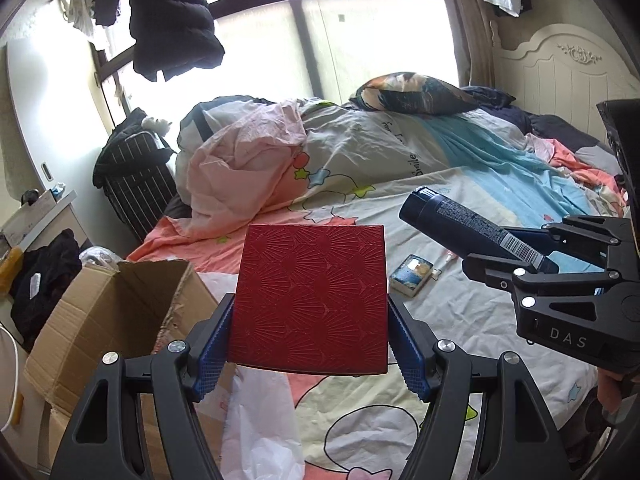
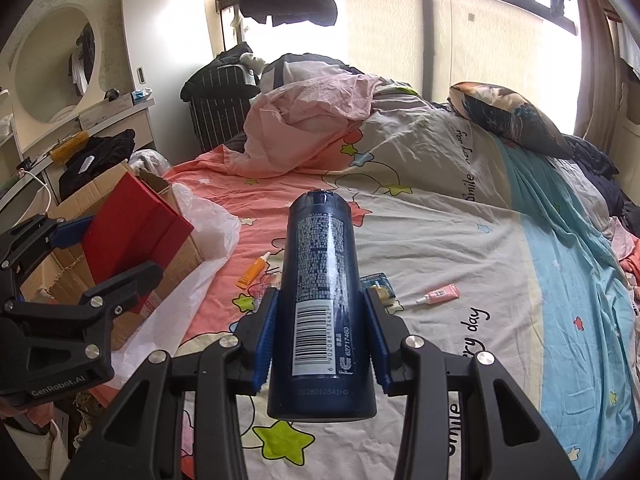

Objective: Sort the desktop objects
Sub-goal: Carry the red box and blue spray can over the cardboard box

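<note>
Red and bumpy, the gift box [image 1: 310, 300] sits pinched between the blue pads of the left gripper [image 1: 310, 344], up in the air near the open cardboard box [image 1: 120, 312]. The right gripper [image 2: 320, 336] squeezes a dark blue bottle [image 2: 320, 300] by its sides, above the bed [image 2: 460, 240].

The bottle looks smooth and round, so I think it could slip out if the hand tips more. The red box is held only at its near end, so it might swing or fall.

Only the right view shows the orange tube [image 2: 253, 270] and the pink tube [image 2: 438, 294] lying on the bed. The left view shows the small blue packet [image 1: 412, 276] more clearly.
</note>
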{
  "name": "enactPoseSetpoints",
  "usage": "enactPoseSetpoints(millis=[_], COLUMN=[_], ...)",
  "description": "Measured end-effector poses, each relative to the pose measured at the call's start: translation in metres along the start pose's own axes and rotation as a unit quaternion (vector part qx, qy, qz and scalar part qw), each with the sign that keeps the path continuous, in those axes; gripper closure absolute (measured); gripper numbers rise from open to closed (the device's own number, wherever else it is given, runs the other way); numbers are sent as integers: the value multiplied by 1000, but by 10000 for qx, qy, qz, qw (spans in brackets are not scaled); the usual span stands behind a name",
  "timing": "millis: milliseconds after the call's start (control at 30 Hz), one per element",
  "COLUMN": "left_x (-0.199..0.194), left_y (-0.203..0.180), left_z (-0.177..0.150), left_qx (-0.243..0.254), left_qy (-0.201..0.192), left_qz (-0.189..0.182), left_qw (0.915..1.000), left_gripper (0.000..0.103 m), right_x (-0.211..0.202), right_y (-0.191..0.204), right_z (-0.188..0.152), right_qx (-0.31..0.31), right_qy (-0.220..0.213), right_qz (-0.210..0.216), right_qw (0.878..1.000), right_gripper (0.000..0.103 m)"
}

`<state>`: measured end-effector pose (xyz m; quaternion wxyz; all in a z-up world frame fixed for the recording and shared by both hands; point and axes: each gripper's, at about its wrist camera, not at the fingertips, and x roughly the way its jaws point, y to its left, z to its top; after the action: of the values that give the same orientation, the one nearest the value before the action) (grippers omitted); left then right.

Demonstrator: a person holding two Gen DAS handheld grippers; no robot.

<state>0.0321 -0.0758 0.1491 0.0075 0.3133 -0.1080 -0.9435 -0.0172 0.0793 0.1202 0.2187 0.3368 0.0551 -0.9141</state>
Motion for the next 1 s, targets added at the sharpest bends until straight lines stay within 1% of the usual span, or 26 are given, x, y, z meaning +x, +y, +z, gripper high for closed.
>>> enactPoseSetpoints(millis=[267, 467, 633, 833, 1000], left_x=[-26, -40, -51, -52, -41], left_y=[47, 81, 110, 149, 178], left_z=[-2, -12, -24, -45, -64], left_qx=[-358, -591, -786, -1092, -1321], left_qy=[-137, -137, -148, -22, 154], left_qz=[313, 527, 731, 937, 1058], left_qw=[9988, 9968, 9941, 9896, 9855], left_gripper=[30, 30, 30, 30, 30], right_x=[-6, -8, -3, 6, 19], right_y=[40, 72, 96, 132, 163], right_z=[14, 20, 23, 27, 30], right_qx=[-308, -526, -682, -935, -1135], right_qy=[-110, -187, -155, -123, -55], right_qz=[202, 387, 526, 703, 887], right_qw=[9993, 9977, 9962, 9931, 9896], right_gripper=[65, 65, 65, 65, 65])
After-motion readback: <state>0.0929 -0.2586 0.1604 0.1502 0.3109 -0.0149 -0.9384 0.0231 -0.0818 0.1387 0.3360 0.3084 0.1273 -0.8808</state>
